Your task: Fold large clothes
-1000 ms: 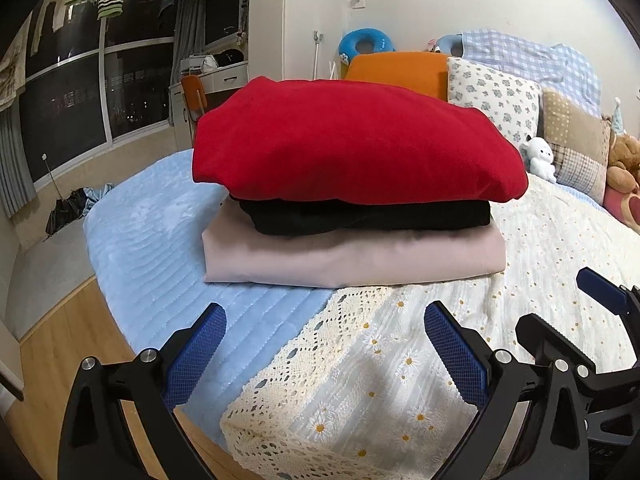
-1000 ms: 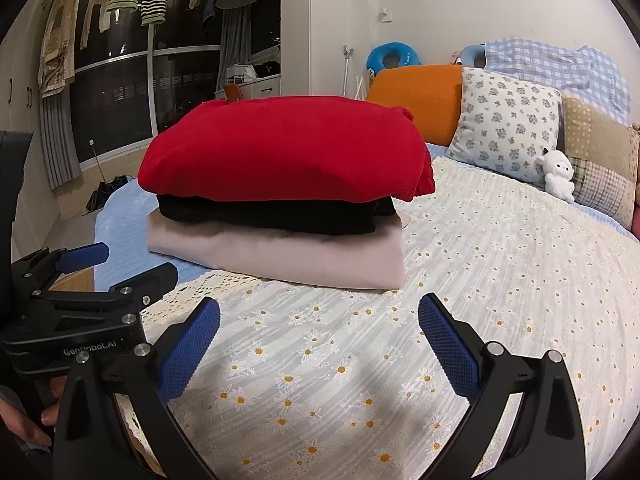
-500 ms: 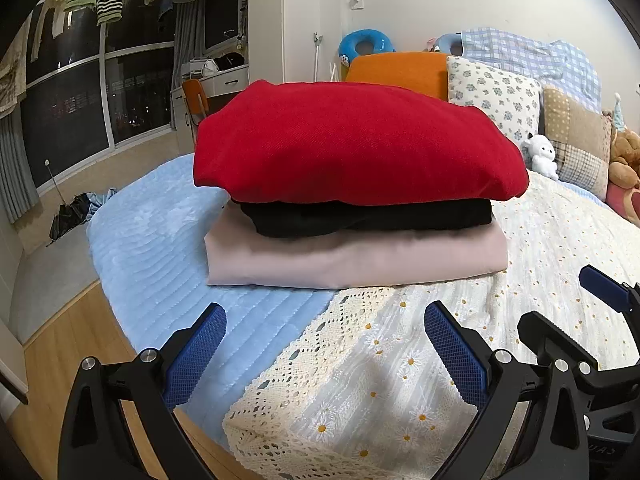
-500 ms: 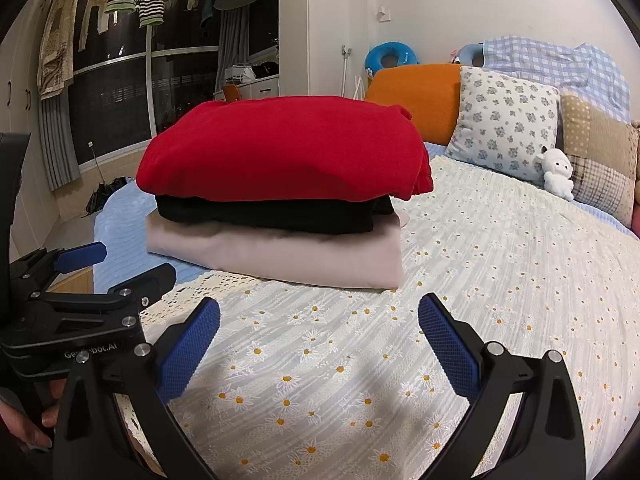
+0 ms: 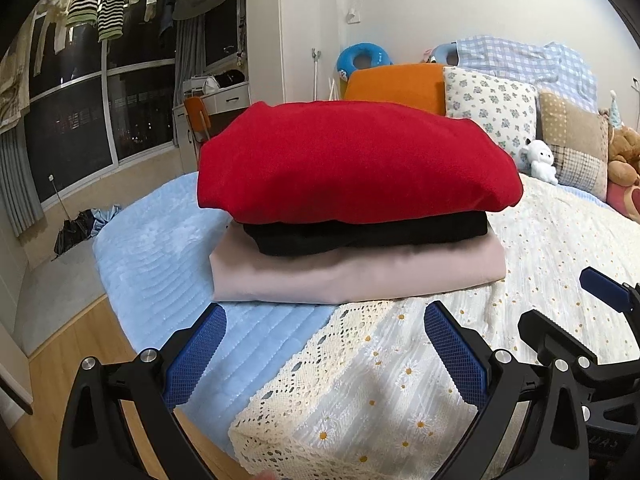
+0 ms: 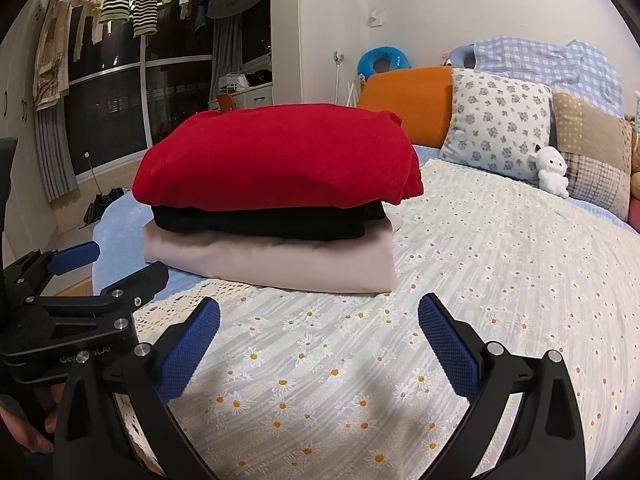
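Observation:
A stack of three folded garments rests on the bed: a red one (image 5: 352, 160) (image 6: 276, 156) on top, a black one (image 5: 368, 232) (image 6: 264, 222) in the middle, a pale pink one (image 5: 356, 276) (image 6: 272, 264) at the bottom. My left gripper (image 5: 324, 344) hovers open in front of the stack, over the bed's near corner, holding nothing. My right gripper (image 6: 318, 336) is open too, over the daisy-print cover, short of the stack. The left gripper (image 6: 76, 280) shows at the left of the right wrist view, the right gripper (image 5: 592, 320) at the right of the left wrist view.
The bed has a white daisy cover (image 6: 480, 280) over a light blue quilt (image 5: 160, 248). Pillows (image 6: 496, 124), an orange cushion (image 5: 396, 84) and soft toys (image 6: 552, 172) line the headboard. Wooden floor (image 5: 52, 364) lies left of the bed. Clothes hang by the window (image 5: 100, 12).
Both views have shifted slightly lower and closer to the stack. The stack itself has not moved and both grippers stay open.

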{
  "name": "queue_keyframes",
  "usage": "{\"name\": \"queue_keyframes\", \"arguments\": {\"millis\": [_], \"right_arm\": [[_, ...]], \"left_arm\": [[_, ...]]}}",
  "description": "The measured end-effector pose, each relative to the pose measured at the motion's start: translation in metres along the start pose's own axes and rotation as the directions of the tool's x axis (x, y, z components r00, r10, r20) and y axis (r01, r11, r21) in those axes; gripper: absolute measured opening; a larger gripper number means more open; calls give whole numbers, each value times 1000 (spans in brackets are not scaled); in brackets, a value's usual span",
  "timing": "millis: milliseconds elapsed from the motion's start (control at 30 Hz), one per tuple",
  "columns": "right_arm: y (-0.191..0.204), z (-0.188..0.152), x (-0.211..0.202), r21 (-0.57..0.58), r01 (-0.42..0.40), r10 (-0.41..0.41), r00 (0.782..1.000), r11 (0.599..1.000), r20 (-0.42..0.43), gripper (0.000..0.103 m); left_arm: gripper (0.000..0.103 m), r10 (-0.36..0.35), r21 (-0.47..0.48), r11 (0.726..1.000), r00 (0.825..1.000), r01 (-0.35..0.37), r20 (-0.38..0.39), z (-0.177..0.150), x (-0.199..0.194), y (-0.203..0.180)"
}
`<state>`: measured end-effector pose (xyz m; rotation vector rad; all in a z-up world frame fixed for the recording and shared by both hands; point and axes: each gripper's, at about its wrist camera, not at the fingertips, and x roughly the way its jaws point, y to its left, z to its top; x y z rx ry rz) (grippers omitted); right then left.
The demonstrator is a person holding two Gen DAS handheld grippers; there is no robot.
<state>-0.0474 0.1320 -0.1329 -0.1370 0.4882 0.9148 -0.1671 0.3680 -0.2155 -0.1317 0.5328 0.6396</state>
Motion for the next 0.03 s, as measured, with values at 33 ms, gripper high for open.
{"name": "queue_keyframes", "arguments": {"millis": [33], "right_arm": [[0, 0, 0, 1, 1, -1, 1000, 1000, 0, 98]], "left_arm": [[101, -1, 0, 1000, 1000, 1, -2, 0, 0, 0]]}}
